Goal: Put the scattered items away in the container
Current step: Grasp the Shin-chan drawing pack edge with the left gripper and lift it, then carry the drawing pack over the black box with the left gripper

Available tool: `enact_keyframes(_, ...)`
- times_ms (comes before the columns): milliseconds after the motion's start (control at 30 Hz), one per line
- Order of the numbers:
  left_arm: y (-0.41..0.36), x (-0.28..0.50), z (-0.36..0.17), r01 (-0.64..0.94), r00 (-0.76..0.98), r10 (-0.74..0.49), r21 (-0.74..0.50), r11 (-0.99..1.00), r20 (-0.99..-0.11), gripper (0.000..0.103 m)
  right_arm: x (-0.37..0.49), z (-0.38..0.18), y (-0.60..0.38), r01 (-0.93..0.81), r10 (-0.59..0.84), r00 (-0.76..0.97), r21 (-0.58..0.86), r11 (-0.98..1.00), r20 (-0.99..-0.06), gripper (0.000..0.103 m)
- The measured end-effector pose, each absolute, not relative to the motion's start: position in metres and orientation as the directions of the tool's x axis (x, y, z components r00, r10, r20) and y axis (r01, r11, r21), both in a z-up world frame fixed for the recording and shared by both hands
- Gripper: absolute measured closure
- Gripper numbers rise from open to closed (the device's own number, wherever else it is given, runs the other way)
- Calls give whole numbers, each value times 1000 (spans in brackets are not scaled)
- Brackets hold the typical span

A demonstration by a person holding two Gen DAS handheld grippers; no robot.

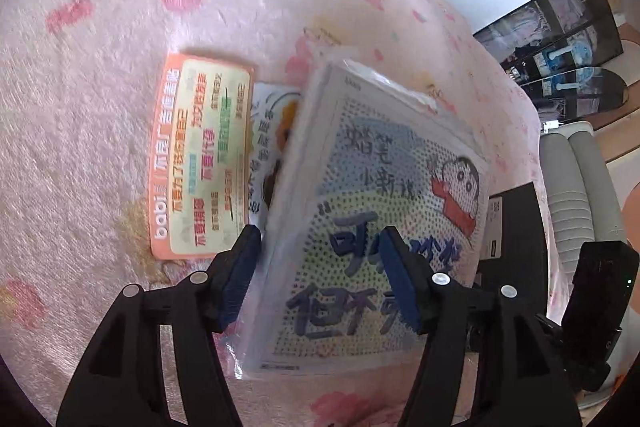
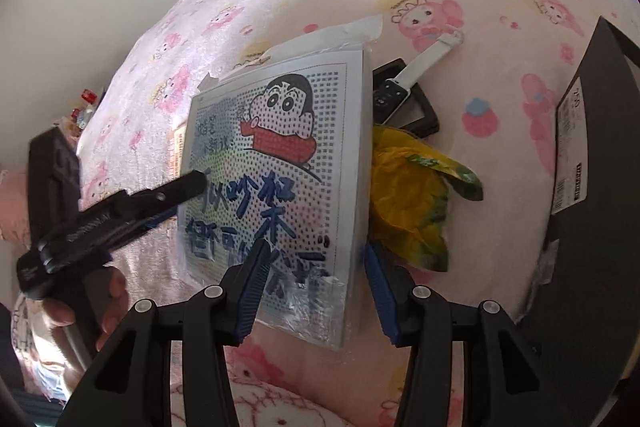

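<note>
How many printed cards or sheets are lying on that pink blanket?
3: the big plastic-wrapped cartoon sheet between both grippers, an orange card beside it, and a smaller white card partly tucked under the big sheet's edge. More may be hidden beneath it.

**Both grippers angled down, jaws parted**

The left gripper (image 1: 320,275) tilts steeply downward with its blue pads (image 1: 240,279) set wide apart. The right gripper (image 2: 316,291) points down too, fingers spread. A hand (image 2: 108,307) grips the left tool's handle.
</note>
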State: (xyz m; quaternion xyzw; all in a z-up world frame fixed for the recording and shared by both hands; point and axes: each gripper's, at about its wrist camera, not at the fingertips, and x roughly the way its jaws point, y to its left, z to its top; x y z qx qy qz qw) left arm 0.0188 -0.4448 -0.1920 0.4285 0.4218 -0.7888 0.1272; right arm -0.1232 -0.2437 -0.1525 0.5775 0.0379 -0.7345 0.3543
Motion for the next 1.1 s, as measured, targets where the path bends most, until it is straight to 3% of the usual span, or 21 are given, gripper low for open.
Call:
enact_keyframes(67, -440, 20, -183, 552, -593, 157, -541, -635, -790, 47, -120, -146, -242, 579, -450, -127, 302, -757, -884, 75)
enact_keyframes(333, -382, 59, -85, 409, -681, 192, -585, -700, -706, 49, -76, -41, -173, 599, -571, -287, 322, -734, -769, 75)
enact_keyframes(533, -307, 50, -32, 259, -688, 265, -570, -779, -675, 51, -44, 0, -77, 533, -608, -366, 378, -757, -704, 75)
enact_keyframes(867, -162, 17, -45, 88, -555, 456, -594, -799, -696, 51, -1, -11, 73, 344, -501, -480, 370, -863, -720, 75)
enact_keyframes(1100, -110, 6, -69, 68, -481, 430, -521, -851, -764, 51, 2, -56, 123, 239, -490, -441, 428, -872, -752, 75)
